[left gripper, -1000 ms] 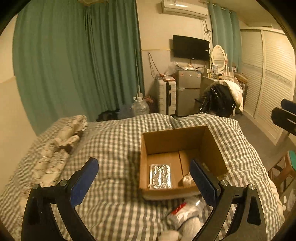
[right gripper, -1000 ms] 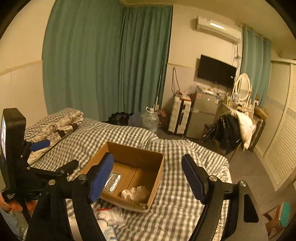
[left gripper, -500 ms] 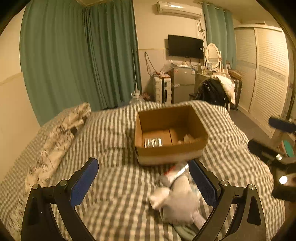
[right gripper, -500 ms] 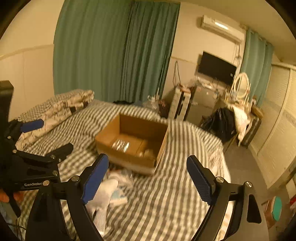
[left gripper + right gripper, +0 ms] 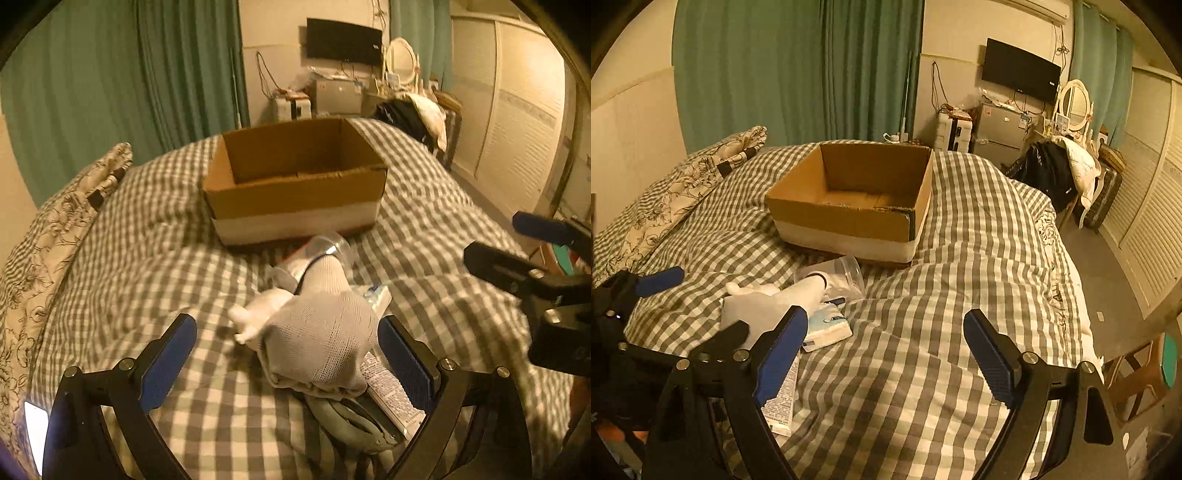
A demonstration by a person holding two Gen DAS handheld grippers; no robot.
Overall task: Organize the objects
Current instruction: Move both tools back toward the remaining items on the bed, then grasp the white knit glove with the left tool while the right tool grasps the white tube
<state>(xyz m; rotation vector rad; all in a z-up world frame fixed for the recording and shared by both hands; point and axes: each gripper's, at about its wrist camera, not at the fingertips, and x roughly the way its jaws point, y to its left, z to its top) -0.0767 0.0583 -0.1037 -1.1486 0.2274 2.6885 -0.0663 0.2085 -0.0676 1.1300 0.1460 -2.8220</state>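
Both grippers are released, nothing between the jaws. Left gripper (image 5: pixel 286 354) hangs over the pile with the white knit glove (image 5: pixel 321 339) sitting in the gap between its pads, not pinched. Right gripper (image 5: pixel 884 354) is over bare checked duvet (image 5: pixel 960 295), just right of the pile.

The pile lies on the bed just in front of the cardboard box (image 5: pixel 857 206): glove on top, clear plastic cup (image 5: pixel 836 275) on its side at the box's front wall, a small blue-white pack (image 5: pixel 827 326), and a printed tube (image 5: pixel 389 391) half under the glove.

Risks:
- Glove is limp and overlaps the tube and the grey item below it; closing here likely grabs two layers or drags the pile.
- Duvet is soft and wrinkled: pads going low pinch fabric too.
- Cup is loose, could roll if nudged.
- Grippers are near each other: clash risk if both go for the pile.
- Box front wall is tall, so a low carry clips it.
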